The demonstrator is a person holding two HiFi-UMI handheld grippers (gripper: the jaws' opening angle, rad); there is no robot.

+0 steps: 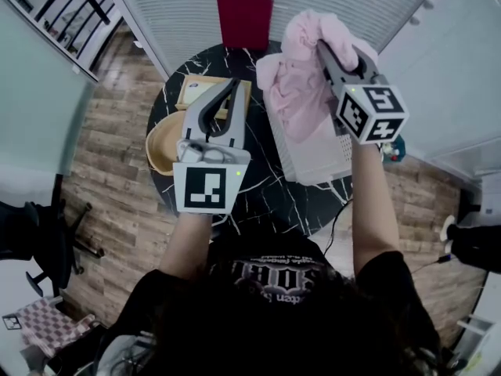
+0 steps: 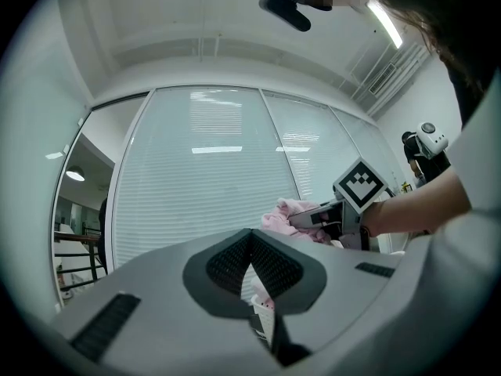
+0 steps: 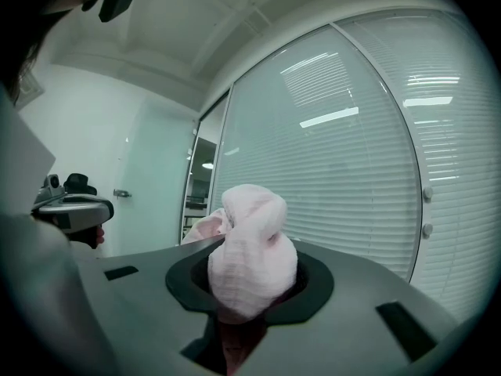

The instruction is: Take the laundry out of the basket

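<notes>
The right gripper (image 1: pixel 323 53) has its fingers (image 1: pixel 334 73) clamped on a bunch of pink cloth (image 3: pixel 250 265). In the right gripper view the fabric bulges up out of the gap between them. From that pinch the pink cloth hangs down and to the left in the head view, its long run pointing back at the white basket (image 1: pixel 313 161) underneath. The lower folds cover the far part of the basket, and I cannot tell whether they hang free of its rim or rest on it. The coming move, as I judge it, turns on height: the cloth needs to go upward and then sideways to clear the rim.

The left gripper (image 1: pixel 232 84) is empty, its fingers (image 1: pixel 200 114) together at the tips. It is held over the black marble surface (image 1: pixel 262 190) just left of the basket, near enough to help with trailing folds.

The cloth hides much of the basket's opening, so I cannot see whether more laundry lies inside. Also on the surface are a wooden bowl (image 1: pixel 163 143), a wooden tray (image 1: pixel 188 92) and, at the far edge, a red book (image 1: pixel 245 18).
</notes>
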